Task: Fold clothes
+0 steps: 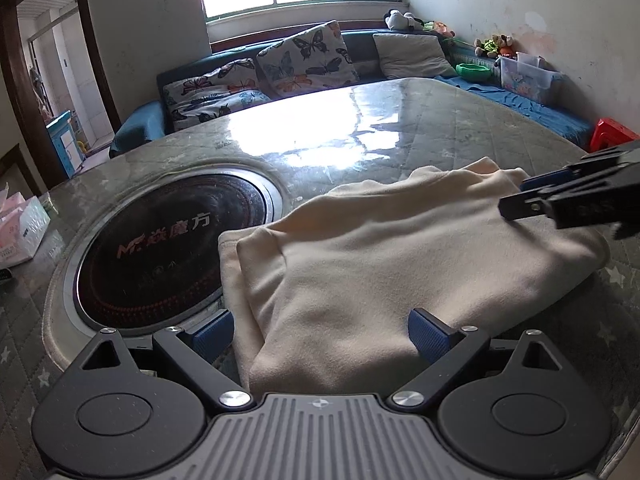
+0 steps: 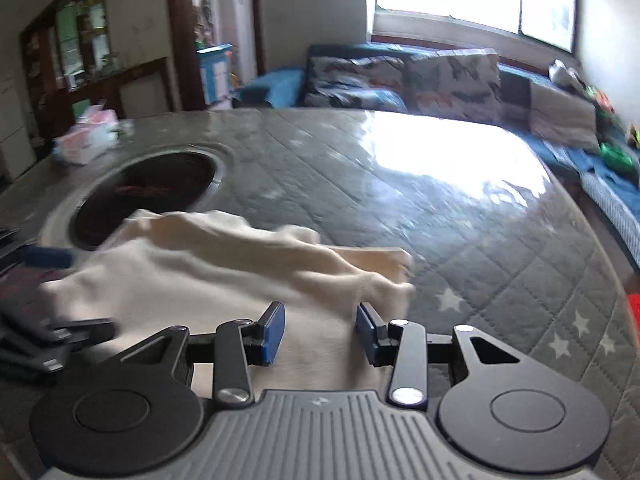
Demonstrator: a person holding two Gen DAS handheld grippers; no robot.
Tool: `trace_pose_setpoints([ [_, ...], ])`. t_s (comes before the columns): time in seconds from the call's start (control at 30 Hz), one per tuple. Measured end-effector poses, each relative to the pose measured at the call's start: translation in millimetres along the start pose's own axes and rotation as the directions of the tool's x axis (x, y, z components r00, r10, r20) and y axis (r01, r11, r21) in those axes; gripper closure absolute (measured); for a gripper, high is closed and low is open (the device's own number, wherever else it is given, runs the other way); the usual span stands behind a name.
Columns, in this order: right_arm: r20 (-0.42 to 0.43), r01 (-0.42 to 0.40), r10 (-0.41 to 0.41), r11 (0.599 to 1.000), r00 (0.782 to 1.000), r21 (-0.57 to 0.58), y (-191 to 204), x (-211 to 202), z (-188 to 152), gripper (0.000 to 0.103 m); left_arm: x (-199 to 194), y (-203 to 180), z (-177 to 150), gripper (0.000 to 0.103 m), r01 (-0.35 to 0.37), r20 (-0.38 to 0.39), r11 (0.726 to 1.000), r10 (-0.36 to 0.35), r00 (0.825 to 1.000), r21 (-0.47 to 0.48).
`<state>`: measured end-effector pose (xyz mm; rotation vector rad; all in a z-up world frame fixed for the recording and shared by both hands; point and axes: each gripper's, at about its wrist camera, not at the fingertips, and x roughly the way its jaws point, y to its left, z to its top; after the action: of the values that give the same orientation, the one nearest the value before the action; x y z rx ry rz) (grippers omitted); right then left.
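- Surface (image 1: 460, 120): quilted grey cover with stars under a glossy sheet, taking window glare across the far half; round dark cooktop (image 1: 168, 248) sitting inset at near left.
- Cream garment (image 1: 380, 264): lying on the near part of the surface, already doubled over into a thick bundle, its left edge touching the cooktop rim. Far edge looking loose and rumpled in the right wrist view.
- Left hand-held gripper (image 1: 322, 334): jaws standing wide apart, straddling the near edge of the bundle, pads not pressing cloth.
- Right hand-held gripper (image 2: 320, 330): jaws partly apart over flat cloth near the bundle's right end; nothing pinched between the pads as far as I can see.
- Tissue packs (image 1: 20, 228): sitting at the far left, well clear.
- Step, my read: mid-fold, between grasps, lining up for the next fold.
- Next move is calling for both pads to be closing on matching edges through all layers, then lifting evenly so the stack isn't sliding apart.
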<state>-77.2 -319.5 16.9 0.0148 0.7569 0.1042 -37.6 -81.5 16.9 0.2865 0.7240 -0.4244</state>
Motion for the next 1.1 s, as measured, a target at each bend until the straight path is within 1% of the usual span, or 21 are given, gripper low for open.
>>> trace_pose_setpoints([
  [0.1,-0.005,-0.002,0.002,0.999,1.000,0.037,-12.1,11.6,0.9,0.063,0.4,2.2,0.2,0.007,0.009,0.000,1.000,-0.009,1.000,-0.004],
  [0.23,0.015,-0.010,0.010,1.000,1.000,0.014,-8.0,11.6,12.6,0.063,-1.1,9.0,6.1,0.008,0.016,0.006,1.000,-0.016,1.000,-0.015],
  [0.33,0.021,-0.018,0.018,1.000,1.000,-0.014,-3.3,14.9,21.1,0.063,-5.0,16.3,12.0,0.008,0.004,0.024,1.000,-0.003,1.000,-0.030],
  [0.43,0.002,-0.018,0.018,0.999,1.000,-0.041,2.0,27.8,24.9,0.063,-5.9,31.0,17.0,0.008,-0.028,0.034,0.998,0.030,0.999,-0.063],
  [0.47,-0.006,-0.016,0.016,0.999,1.000,-0.049,3.5,32.4,25.7,0.063,-5.6,37.0,18.0,0.010,-0.042,0.035,0.996,0.045,0.998,-0.077],
  [0.53,-0.023,-0.008,0.006,0.998,1.000,-0.062,5.1,39.8,26.1,0.063,-4.4,51.9,18.2,0.014,-0.059,0.027,0.992,0.062,0.998,-0.115],
  [0.57,-0.017,-0.007,0.006,0.998,1.000,-0.066,5.6,39.7,26.5,0.062,-3.6,60.3,17.9,0.019,-0.064,0.020,0.988,0.067,0.998,-0.138],
  [0.6,-0.010,-0.005,0.005,0.998,1.000,-0.070,6.2,38.6,26.9,0.062,-3.0,68.7,17.2,0.028,-0.067,0.013,0.985,0.070,0.997,-0.162],
  [0.63,0.001,-0.004,0.004,0.997,1.000,-0.072,7.0,35.4,27.5,0.062,-2.9,76.5,16.6,0.033,-0.065,0.008,0.981,0.068,0.998,-0.184],
  [0.7,0.022,-0.020,0.021,0.996,1.000,-0.085,10.7,25.9,28.4,0.062,-2.3,90.5,15.2,0.058,-0.043,-0.001,0.972,0.044,0.999,-0.229],
  [0.8,0.033,-0.061,0.066,0.990,0.997,-0.130,22.3,11.8,25.8,0.062,-4.3,99.3,14.9,0.076,0.033,0.010,0.964,-0.032,0.999,-0.264],
  [0.9,0.026,-0.100,0.106,0.979,0.994,-0.178,36.1,2.7,20.5,0.062,-7.2,96.5,17.6,0.078,0.131,0.048,0.956,-0.123,0.991,-0.264],
  [1.0,0.008,-0.144,0.149,0.965,0.989,-0.220,50.7,-3.5,14.3,0.061,-2.2,90.5,20.4,0.078,0.196,0.055,0.942,-0.188,0.981,-0.272],
  [1.1,-0.019,-0.172,0.173,0.951,0.985,-0.257,63.5,-4.9,4.9,0.060,7.6,89.2,20.6,0.077,0.197,0.034,0.934,-0.196,0.980,-0.297],
])
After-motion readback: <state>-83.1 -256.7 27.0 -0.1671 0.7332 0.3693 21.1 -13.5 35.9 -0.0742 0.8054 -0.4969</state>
